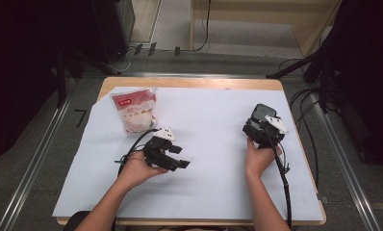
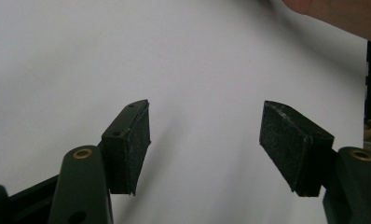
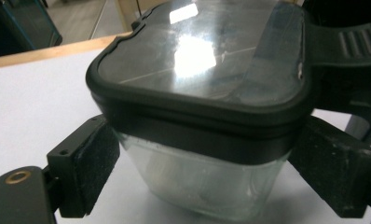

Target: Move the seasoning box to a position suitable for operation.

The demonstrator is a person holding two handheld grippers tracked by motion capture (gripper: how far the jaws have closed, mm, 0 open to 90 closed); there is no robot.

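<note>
Between the black jaws of the right gripper stood a clear container with a dark-rimmed lid, its glassy wall filling the gap from pad to pad. The left pad lay against or just beside the wall, the right pad sat just under the lid's rim, and I could not tell whether either pressed. The jaws stood as wide as the container itself, so I judged the hold loose at best (the smooth, tapering wall would give the pads little to bite on). If the hand lifted from there, the container could slide down and out, or tip toward the side where the lid's clasp jutted past the right jaw. A squeeze placed too high could catch the rim and pop the lid instead of gripping the body.

Across the white sheet, well to the right gripper's left, the left gripper lay tilted in its hand with jaws wide apart and nothing between them; from its own camera the two pads faced bare paper. It was too far off to steady the container if that tipped.

Farther away, beyond the left gripper, a pink-and-white pouch stood near the table's far left corner. A cable trailing from the right gripper could drag on the sheet and jog the container.
</note>
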